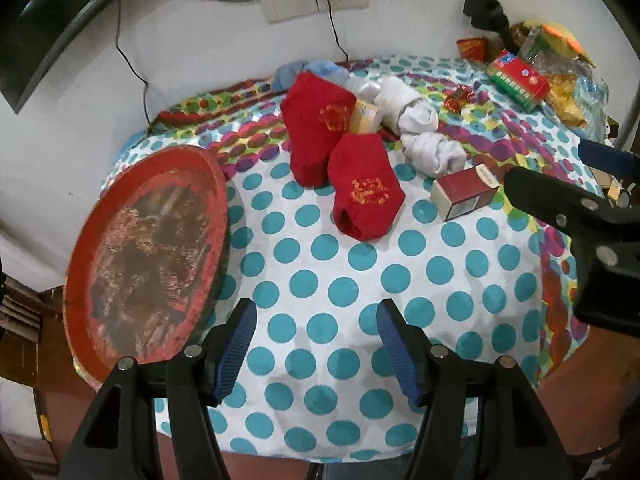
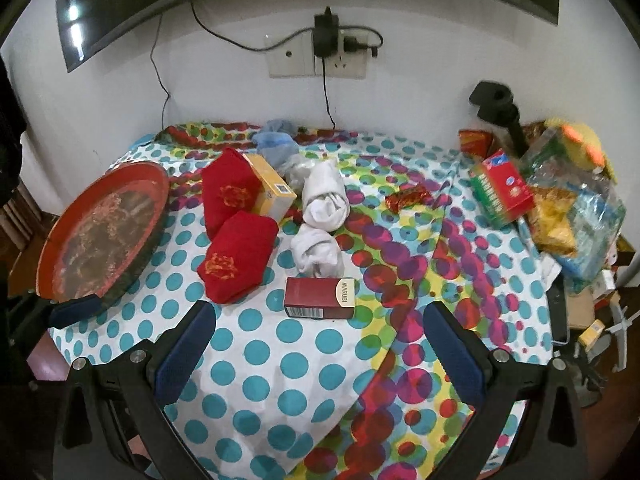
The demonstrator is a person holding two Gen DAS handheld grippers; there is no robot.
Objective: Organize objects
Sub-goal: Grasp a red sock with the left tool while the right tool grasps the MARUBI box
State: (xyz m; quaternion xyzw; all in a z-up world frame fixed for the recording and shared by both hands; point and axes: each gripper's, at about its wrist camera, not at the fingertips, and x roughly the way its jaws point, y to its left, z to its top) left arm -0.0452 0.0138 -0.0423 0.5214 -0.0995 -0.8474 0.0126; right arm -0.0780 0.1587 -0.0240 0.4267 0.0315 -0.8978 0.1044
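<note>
Red tray [image 2: 60, 240]: seemingly empty; socks [image 2: 236, 256], boxes [image 2: 320, 298] unsorted on table [image 2: 280, 360]. Both grippers' jaws apart, holding nothing.

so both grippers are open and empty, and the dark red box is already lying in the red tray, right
Not quite. The dark red box lies on the dotted tablecloth, in front of the white socks, well apart from the red tray; the right wrist view shows it. The rest holds: the left gripper and right gripper are open and empty.
</note>
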